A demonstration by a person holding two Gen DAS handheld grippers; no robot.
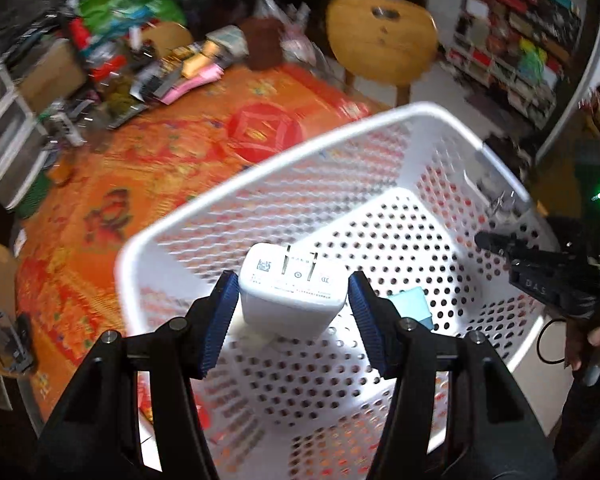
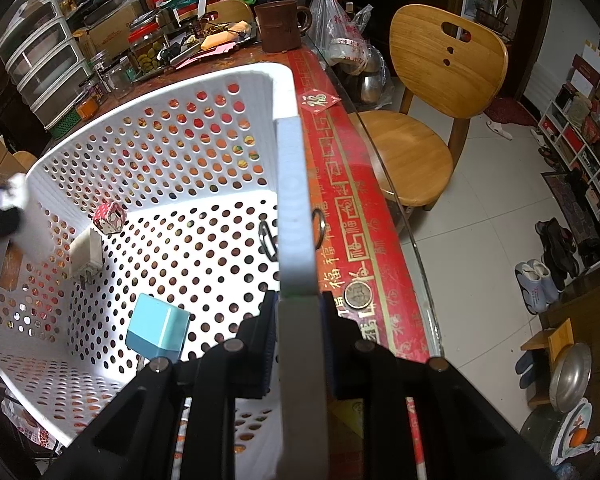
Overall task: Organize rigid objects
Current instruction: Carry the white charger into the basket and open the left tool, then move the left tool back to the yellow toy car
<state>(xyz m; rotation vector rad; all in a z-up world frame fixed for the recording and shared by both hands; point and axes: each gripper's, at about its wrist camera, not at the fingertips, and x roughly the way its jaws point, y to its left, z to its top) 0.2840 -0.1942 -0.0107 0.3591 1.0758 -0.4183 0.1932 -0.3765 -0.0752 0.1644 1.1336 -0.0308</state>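
Note:
A white perforated basket (image 1: 260,168) stands on the red-orange tablecloth; its right rim (image 2: 294,200) runs up the right wrist view. My left gripper (image 1: 292,300) is open above the basket, and a white plug charger (image 1: 294,284) sits between its blue pads (image 1: 222,312), prongs up, with small gaps either side. In the right wrist view the charger (image 2: 85,254) is inside the basket near the left wall. My right gripper (image 2: 298,320) is shut on the basket's right rim. A light blue box (image 2: 158,328) and a small pink patterned tin (image 2: 109,218) lie in the basket.
A coin (image 2: 358,294) and a red paper sticker (image 2: 319,101) lie on the table edge right of the basket. A brown mug (image 2: 280,26), jars and clutter fill the table's far side. A wooden chair (image 2: 432,100) stands to the right. Metal rings (image 2: 268,238) hang at the basket wall.

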